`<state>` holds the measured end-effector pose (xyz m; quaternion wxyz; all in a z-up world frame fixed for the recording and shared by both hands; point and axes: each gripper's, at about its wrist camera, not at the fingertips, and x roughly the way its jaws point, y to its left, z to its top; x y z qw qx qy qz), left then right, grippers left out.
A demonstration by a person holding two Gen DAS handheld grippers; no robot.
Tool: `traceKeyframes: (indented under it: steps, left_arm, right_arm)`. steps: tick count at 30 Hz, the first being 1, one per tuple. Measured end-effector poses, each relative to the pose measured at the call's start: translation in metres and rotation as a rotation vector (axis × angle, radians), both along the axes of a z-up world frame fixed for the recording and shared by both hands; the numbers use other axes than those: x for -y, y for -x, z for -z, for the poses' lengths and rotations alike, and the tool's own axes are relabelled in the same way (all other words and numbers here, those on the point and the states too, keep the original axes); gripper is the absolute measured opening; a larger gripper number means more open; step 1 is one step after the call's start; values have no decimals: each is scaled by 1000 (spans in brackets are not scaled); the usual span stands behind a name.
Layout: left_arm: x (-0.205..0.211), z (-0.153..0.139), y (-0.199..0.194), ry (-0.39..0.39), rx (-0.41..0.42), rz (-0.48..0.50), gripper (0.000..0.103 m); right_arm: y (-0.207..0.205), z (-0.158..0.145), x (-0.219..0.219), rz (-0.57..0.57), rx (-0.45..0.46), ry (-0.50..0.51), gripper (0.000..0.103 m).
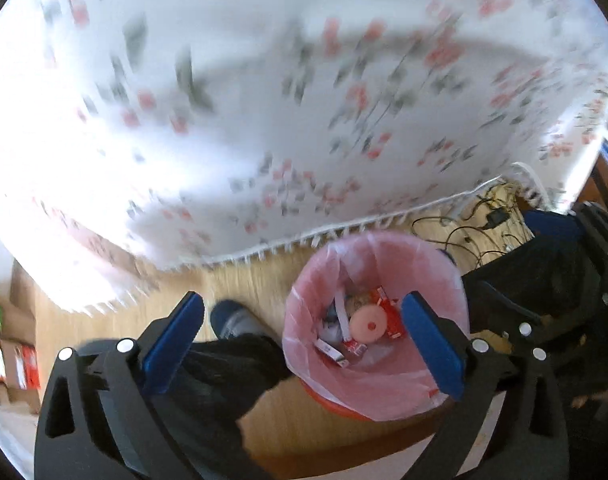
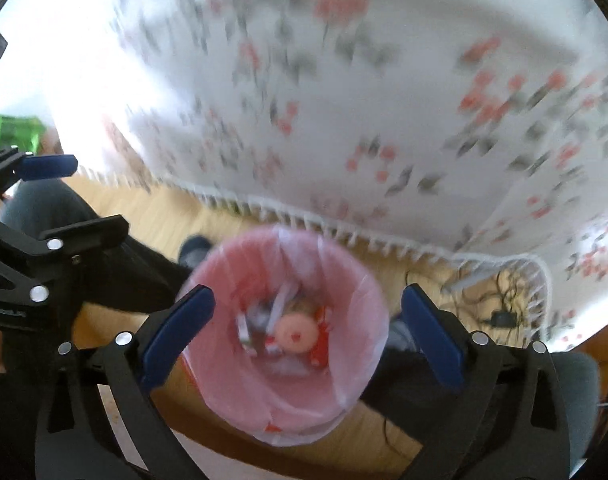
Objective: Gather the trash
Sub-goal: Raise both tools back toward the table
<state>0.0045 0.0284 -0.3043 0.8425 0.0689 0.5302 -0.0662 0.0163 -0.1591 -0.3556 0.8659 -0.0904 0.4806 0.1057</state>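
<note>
Hovering above the bin (image 1: 373, 320), the left gripper (image 1: 304, 332) and the right gripper (image 2: 304, 332) both stand released with nothing between their blue pads, which suits a drop just completed or a retreat. The trash (image 1: 357, 330), red wrappers and a pink disc, lies inside the pink liner (image 2: 343, 368), below and ahead of both sets of fingers, well apart from them.

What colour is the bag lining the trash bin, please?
Translucent pink bag; it shows best in the left wrist view.
</note>
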Motion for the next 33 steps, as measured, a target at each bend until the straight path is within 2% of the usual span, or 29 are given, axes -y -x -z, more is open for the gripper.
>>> traceKeyframes:
  steps: [2,5,10,17,20,25,33]
  left_arm:
    - [-3,-30,3,22,19,24,98]
    - [-10,-78,8,92,88,37,98]
    - [-13,-152,3,79,217,36,98]
    - [-17,-223,-17,55,340,33,98]
    - [-21,-246,-28,67,374,25,98]
    - [-25,-266,-55,50,400,29,98]
    - [-23,-270,-108,37,389,49,98]
  right_arm:
    - [3,-22,2,-6,-23,-1,97]
    - [8,-60,9,31,30,-27,97]
    - [17,-134,11,59,169,-13,97]
    - [5,-224,12,64,311,-8,97]
    - [-6,-250,16,84,351,-16,97]
    - [-33,-277,22,98,368,-52,97]
    - [-87,-297,22,102,381,-49,97]
